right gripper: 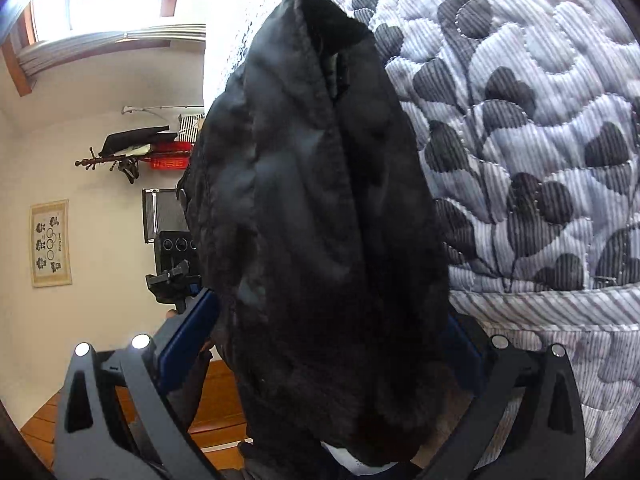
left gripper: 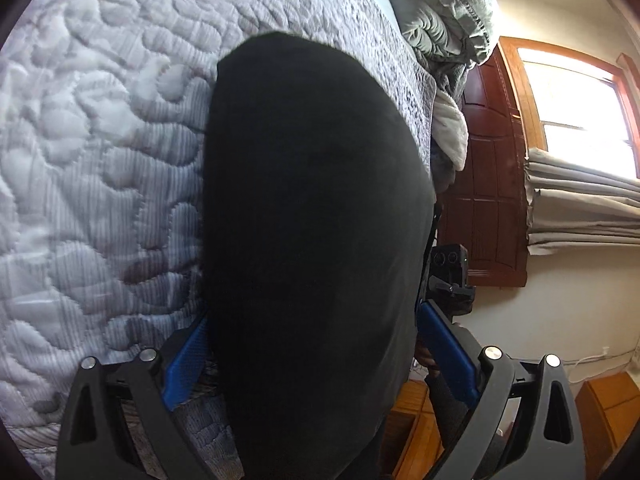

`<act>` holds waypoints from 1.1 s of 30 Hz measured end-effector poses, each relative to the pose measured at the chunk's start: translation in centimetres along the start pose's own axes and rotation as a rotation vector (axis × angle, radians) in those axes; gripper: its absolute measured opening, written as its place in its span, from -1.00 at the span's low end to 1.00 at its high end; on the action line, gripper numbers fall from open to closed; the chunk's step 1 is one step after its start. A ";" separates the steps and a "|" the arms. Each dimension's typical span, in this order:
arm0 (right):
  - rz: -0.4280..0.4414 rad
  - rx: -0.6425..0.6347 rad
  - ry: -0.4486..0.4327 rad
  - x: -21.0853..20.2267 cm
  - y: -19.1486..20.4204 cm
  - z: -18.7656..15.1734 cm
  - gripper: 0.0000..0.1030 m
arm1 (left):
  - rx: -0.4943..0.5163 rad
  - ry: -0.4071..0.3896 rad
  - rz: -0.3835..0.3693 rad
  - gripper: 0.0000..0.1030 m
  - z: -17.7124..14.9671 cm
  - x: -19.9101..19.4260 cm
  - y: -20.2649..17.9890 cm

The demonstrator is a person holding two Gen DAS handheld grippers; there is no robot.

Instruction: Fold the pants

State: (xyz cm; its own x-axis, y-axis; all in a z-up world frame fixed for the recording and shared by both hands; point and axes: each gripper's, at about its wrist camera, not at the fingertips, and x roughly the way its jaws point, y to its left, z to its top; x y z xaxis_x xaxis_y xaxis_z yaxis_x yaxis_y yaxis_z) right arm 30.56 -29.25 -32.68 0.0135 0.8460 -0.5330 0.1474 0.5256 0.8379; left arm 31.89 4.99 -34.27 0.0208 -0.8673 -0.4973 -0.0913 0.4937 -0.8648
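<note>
Two grippers, left gripper (left gripper: pixel 312 344) and right gripper (right gripper: pixel 332 340), each clamped on bunched black fabric pants (left gripper: pixel 312 208) at frame centre, beside grey-white quilted bedspread (left gripper: pixel 100 140). Mid-fold carry, probably. Next: lowering onto quilt, then release.

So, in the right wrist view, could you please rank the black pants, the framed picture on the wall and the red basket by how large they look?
1. Black pants, by far, though nearness to the camera inflates them.
2. Framed picture.
3. Red basket, only slightly smaller, and partly hidden, so that order is unsure.
</note>
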 end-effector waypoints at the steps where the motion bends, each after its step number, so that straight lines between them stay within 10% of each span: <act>1: 0.002 0.000 0.002 0.2 0.2 0.1 0.96 | 0.003 0.007 0.004 0.90 0.0 0.5 -0.1; 8: -0.025 -0.044 -0.017 0.9 1.5 -0.5 0.91 | -0.007 -0.033 0.046 0.46 0.0 1.2 -0.5; 14: -0.040 -0.083 -0.044 0.8 2.4 -1.8 0.14 | 0.001 -0.070 0.088 -0.02 -0.4 0.7 -1.5; 19: -0.043 -0.117 -0.061 0.8 4.4 -2.2 -0.11 | 0.034 -0.087 0.123 -0.26 -0.5 0.0 -2.8; 33: -0.056 -0.265 -0.038 2.2 9.4 1.9 -0.16 | 0.095 -0.199 0.145 -0.34 3.5 -7.2 -4.4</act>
State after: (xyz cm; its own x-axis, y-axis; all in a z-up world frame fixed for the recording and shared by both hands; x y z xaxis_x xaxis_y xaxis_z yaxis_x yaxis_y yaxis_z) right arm 33.87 -22.64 -26.19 0.0501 0.8134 -0.5796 -0.1145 0.5812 0.8057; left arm 35.65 9.33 -27.15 0.2103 -0.7623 -0.6121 -0.0144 0.6237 -0.7816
